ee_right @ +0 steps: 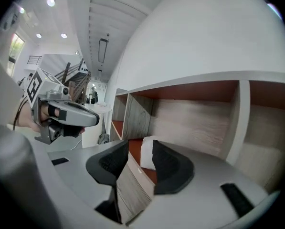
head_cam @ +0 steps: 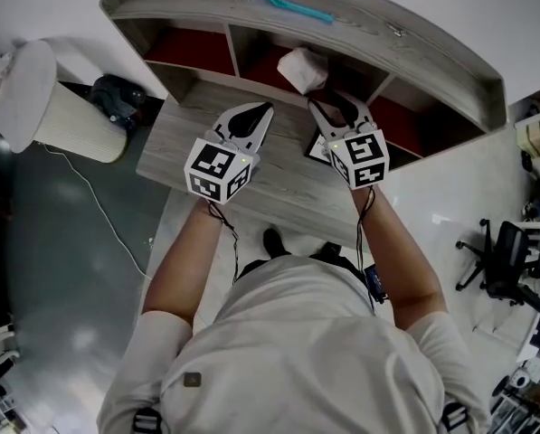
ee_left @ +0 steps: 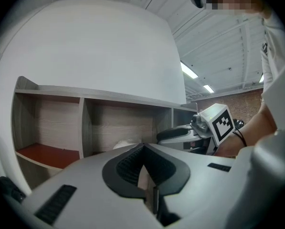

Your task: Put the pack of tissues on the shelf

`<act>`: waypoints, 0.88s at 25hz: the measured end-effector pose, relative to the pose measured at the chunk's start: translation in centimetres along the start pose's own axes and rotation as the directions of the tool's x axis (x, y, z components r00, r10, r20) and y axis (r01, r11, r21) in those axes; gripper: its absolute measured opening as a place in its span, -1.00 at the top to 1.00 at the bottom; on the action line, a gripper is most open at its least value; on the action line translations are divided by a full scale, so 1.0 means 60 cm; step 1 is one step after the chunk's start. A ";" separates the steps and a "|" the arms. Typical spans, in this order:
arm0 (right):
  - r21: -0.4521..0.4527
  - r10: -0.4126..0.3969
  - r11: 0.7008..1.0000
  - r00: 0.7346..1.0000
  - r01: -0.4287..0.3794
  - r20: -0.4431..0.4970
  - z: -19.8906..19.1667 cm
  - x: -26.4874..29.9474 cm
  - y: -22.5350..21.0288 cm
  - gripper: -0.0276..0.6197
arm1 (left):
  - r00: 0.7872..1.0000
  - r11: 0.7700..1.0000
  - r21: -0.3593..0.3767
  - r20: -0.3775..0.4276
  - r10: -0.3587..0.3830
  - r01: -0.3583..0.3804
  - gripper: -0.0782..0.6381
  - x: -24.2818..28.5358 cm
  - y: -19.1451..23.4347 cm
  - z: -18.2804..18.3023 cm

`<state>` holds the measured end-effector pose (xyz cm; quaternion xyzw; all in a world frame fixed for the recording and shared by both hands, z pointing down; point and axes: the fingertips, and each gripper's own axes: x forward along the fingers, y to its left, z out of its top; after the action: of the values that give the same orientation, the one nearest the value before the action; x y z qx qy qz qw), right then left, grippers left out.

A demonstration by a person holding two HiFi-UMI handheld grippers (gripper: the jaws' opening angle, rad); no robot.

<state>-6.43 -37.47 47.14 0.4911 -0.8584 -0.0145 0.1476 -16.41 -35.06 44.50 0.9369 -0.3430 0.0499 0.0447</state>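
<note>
the pack of tissues (head_cam: 303, 69), set near the front of the middle compartment of the shelf (head_cam: 369, 45), could be knocked off if clipped by the spread, empty jaws of the right gripper (head_cam: 338, 105), while the left gripper (head_cam: 254, 108) is seen pressed together.

The pack of tissues (head_cam: 303, 69) is a soft white block with rounded, slightly rumpled corners. It rests on the red floor of the shelf (head_cam: 342, 25), in the middle one of the three openings that show, close to the front edge and free of both dividers. The shelf is grey wood-grain with upright dividers and red compartment floors. From the right gripper view the pack (ee_right: 147, 152) sits nearer the left divider.
</note>
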 end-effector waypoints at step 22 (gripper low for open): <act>0.067 0.114 0.990 0.985 -0.123 0.133 0.009 -0.302 -0.043 0.85 | 0.999 1.000 0.006 0.045 0.010 -0.011 0.74 0.029 -0.252 0.043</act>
<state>4.15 -23.52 41.87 0.4424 -0.8938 -0.0051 0.0737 -5.13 -24.96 41.41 0.9362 -0.3486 0.0303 0.0339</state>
